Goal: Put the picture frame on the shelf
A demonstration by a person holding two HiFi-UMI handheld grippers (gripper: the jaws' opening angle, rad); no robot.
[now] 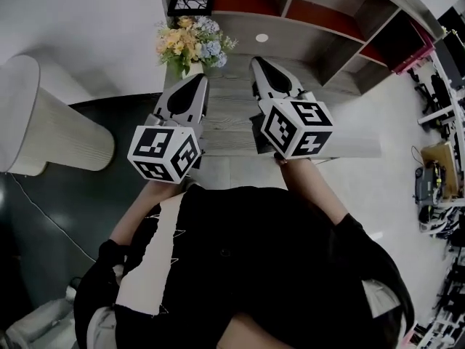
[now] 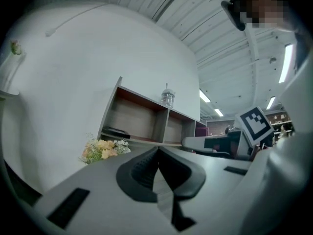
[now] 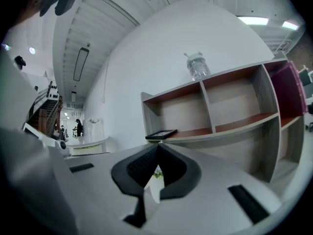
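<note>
The right tool [image 3: 159, 146] is pointing toward the shelf [image 3: 208, 109], its jaws meeting at the tips with nothing between them. A picture frame [image 3: 161, 134] is lying flat at the front left corner of the shelf's left compartment. A clear bottle [image 3: 197, 66] is standing on the shelf's top.

Grey wood table [image 1: 232, 126] at centre of the head view; bears flowers [image 1: 190, 43] at its upper left corner. Beyond, along the top edge, open shelf [image 1: 320, 11] with red-brown floors; holds picture frame [image 1: 192, 0] flat in leftmost compartment. Upper centre of right gripper view: clear jar [image 3: 198, 66] upright on shelf top
</note>
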